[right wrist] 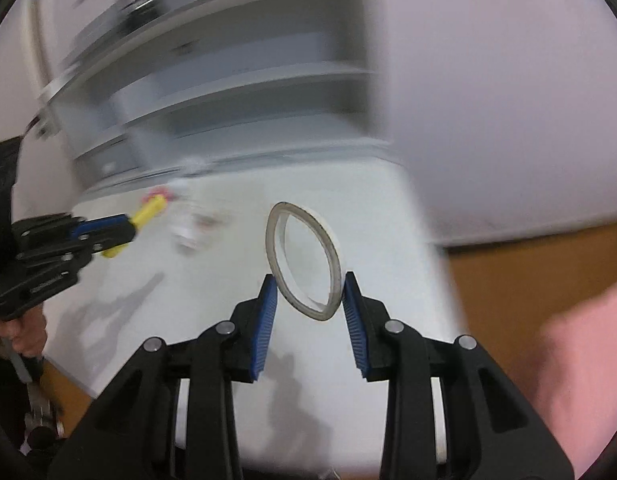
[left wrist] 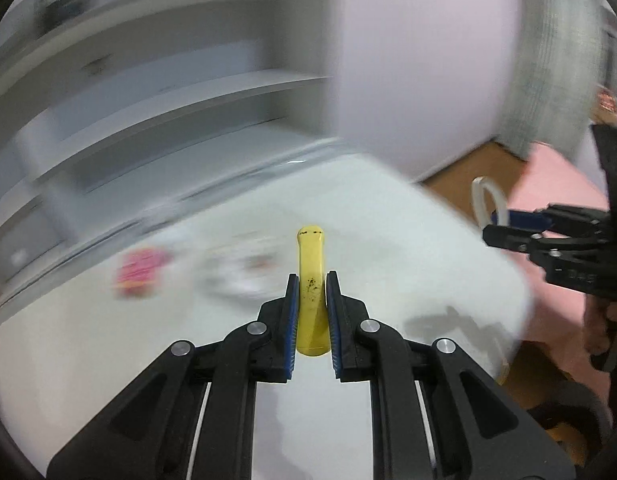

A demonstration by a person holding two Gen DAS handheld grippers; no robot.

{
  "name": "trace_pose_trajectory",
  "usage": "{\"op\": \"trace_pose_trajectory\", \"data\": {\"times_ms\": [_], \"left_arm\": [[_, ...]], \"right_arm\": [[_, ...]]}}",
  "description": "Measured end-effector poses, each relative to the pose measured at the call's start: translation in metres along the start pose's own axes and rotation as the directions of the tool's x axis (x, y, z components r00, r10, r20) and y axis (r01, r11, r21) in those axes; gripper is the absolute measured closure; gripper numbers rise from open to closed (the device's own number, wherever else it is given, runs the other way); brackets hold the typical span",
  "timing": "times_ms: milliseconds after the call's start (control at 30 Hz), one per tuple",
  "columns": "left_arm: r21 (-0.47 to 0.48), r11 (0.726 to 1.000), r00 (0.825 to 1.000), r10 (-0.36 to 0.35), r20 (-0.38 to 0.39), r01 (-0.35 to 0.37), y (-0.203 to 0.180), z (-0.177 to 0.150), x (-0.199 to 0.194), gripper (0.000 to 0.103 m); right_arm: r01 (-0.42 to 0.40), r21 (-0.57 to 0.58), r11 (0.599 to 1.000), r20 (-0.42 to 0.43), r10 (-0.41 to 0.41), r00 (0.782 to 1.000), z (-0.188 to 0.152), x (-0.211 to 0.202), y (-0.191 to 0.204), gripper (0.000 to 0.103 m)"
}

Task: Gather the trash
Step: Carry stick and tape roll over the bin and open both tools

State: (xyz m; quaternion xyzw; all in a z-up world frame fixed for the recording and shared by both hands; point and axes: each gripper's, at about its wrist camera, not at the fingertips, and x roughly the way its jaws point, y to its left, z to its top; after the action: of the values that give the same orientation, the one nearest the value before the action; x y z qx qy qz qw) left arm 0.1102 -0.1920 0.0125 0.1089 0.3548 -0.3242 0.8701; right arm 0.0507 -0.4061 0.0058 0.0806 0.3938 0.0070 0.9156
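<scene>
A yellow stick-shaped piece (left wrist: 310, 256) with dark specks is clamped between the blue pads of my left gripper (left wrist: 312, 292), raised over the white table (left wrist: 388, 220). The right wrist view shows that same gripper (right wrist: 124, 232) at the left, the yellow piece (right wrist: 148, 210) poking out of its tip. My right gripper (right wrist: 308, 292) is shut on a thin, off-white tape ring (right wrist: 273, 240), which stands upright between the pads. In the left wrist view the right gripper (left wrist: 496, 228) reaches in from the right edge with the ring (left wrist: 478, 196).
On the table lie a pink wrapper (left wrist: 140, 268) and a crumpled pale wrapper (left wrist: 244, 268), both blurred. White shelves (left wrist: 188, 100) stand behind the table. Right of it are wooden floor (right wrist: 508, 272) and a pink surface (left wrist: 556, 184). A hand (right wrist: 24, 336) grips the left handle.
</scene>
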Motion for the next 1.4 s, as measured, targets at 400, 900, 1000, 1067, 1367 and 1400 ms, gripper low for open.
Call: {"op": "trace_pose_trajectory", "data": {"times_ms": [400, 900, 1000, 1067, 1367, 1400], "left_arm": [[0.300, 0.856, 0.907, -0.408, -0.107, 0.420, -0.290, -0.015, 0.092, 0.090], [0.272, 0.861, 0.847, -0.280, -0.452, 0.430, -0.339, -0.135, 0.299, 0.093], [0.243, 0.866, 0.834, -0.289, -0.470, 0.437, -0.339, -0.138, 0.311, 0.093], [0.230, 0.866, 0.827, -0.297, -0.477, 0.444, -0.342, -0.135, 0.317, 0.093], [0.250, 0.869, 0.848, -0.288, -0.445, 0.427, -0.349, -0.138, 0.310, 0.018], [0.258, 0.869, 0.850, -0.281, -0.446, 0.422, -0.350, -0.138, 0.310, 0.018]], "right_arm": [[0.305, 0.489, 0.817, -0.137, -0.273, 0.952, -0.204, -0.100, -0.240, 0.069], [0.287, 0.604, 0.744, -0.382, -0.046, 0.923, -0.337, 0.028, -0.294, 0.069], [0.281, 0.607, 0.743, -0.384, -0.035, 0.923, -0.342, 0.032, -0.294, 0.069], [0.279, 0.613, 0.739, -0.383, -0.032, 0.923, -0.340, 0.035, -0.295, 0.069], [0.289, 0.621, 0.729, -0.392, -0.031, 0.919, -0.340, 0.033, -0.299, 0.064], [0.290, 0.620, 0.729, -0.392, -0.033, 0.920, -0.339, 0.032, -0.299, 0.057]]}}
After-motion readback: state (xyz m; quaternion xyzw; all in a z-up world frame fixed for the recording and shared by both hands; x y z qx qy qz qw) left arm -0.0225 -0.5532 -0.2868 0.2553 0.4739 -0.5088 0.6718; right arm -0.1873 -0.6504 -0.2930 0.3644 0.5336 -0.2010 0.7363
